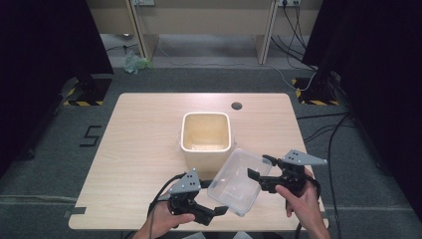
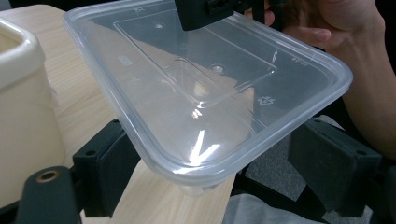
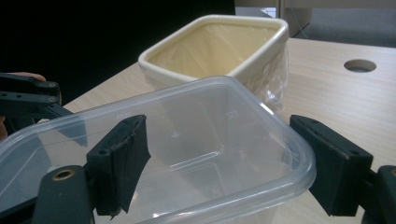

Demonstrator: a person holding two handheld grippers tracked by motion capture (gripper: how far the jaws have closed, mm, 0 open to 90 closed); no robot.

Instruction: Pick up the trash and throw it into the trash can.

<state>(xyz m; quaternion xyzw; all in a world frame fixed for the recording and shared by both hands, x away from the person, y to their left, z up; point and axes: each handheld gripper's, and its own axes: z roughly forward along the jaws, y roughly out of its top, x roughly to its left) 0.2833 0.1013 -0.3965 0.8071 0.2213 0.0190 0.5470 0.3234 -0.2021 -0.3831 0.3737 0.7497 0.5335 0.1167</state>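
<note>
High view puts my left fingers (image 1: 219,210) at the surface's near edge, part open, one over and one under a corner of the clear plastic container (image 1: 238,180). It hangs tilted off the surface, just in front of the cream tub (image 1: 206,133) mid-surface. My right fingers (image 1: 260,168), half spread, straddle its right rim; whether they press on it I cannot tell.

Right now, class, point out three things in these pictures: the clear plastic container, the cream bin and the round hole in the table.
clear plastic container (image 1: 238,184), high view, on its see-through base.
cream bin (image 1: 206,148), high view, on its near rim.
round hole (image 3: 359,65), right gripper view, on the dark opening in the tabletop.
</note>
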